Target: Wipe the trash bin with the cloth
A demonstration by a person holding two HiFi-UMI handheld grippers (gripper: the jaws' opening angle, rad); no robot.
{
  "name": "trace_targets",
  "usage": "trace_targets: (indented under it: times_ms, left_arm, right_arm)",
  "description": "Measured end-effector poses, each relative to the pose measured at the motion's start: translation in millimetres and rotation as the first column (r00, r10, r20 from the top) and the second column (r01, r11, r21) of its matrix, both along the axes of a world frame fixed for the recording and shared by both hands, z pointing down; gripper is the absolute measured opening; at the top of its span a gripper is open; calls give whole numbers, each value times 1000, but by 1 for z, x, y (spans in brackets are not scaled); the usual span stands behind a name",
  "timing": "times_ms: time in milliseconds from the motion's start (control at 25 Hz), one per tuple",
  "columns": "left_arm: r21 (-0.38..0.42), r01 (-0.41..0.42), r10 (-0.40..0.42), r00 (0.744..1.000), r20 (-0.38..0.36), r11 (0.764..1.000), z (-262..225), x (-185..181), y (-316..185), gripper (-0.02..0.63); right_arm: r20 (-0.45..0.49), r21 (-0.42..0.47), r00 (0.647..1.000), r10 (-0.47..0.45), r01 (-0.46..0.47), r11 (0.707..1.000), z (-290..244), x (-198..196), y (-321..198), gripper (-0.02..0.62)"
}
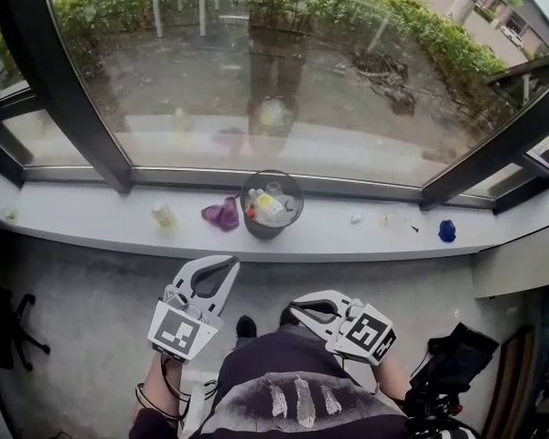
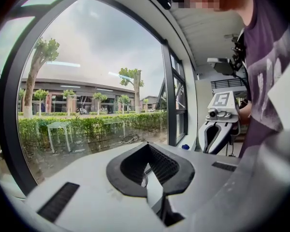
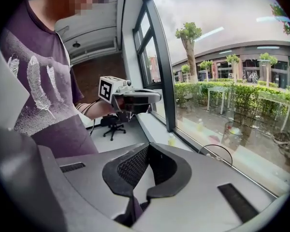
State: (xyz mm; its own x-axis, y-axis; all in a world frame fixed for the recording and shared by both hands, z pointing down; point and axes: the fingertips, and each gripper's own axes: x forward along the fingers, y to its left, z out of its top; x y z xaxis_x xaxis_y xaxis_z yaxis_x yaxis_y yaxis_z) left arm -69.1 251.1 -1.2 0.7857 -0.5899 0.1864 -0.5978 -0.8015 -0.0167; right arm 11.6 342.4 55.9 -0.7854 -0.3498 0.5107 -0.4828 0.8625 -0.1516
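Note:
On the white windowsill (image 1: 101, 219), against the glass, stands a dark round trash bin (image 1: 271, 205) with bottles and other rubbish inside. Just left of it a purple cloth (image 1: 221, 214) lies crumpled on the sill. Both grippers hang well short of the sill, over the floor. My left gripper (image 1: 230, 264) is shut and empty, pointing towards the cloth. My right gripper (image 1: 294, 309) is also shut and empty, its tip pointing left. In the left gripper view the jaws (image 2: 147, 151) are closed and the right gripper (image 2: 220, 124) shows beyond. The right gripper view shows closed jaws (image 3: 149, 148) and the bin's rim (image 3: 215, 145).
A small yellow bottle (image 1: 163, 216) stands on the sill left of the cloth, and a blue object (image 1: 447, 230) lies far right. Small bits lie between bin and blue object. A black office chair (image 1: 14, 323) is at the left; dark equipment (image 1: 453, 359) sits at lower right.

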Motion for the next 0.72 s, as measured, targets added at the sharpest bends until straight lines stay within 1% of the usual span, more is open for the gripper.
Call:
trace_targets:
  times_ms: [200,280,360,480,600,720]
  left_arm:
    - [-21,16,-15,999,38,1000,10,-4,-21,-6]
    - [-29,32,-30,998,57,999,11,-3,-31,-6]
    - [-17,50,-48,994,95,999,11,-1,-42,-6]
    - [-7,86,-83,982,171,996,12,1,-63,-6]
    - [-25,125,-117,972,205,992,15,6,-87,-6]
    - [-31,155,-138,943,301,988,26,9,-115,-6]
  right_arm:
    - [-44,-11,999,28,-28,1000,17,13,-35,-11]
    - [-57,0,998,18,-18,1000,22,19,-51,-11]
    - [-59,2,998,1,-1,1000,29,25,-69,-11]
    - [-63,5,998,-23,24,1000,43,33,-98,-11]
    - [-75,27,997,-34,37,999,51,50,-134,-11]
    - [-48,11,998,-29,30,999,58,63,-169,-11]
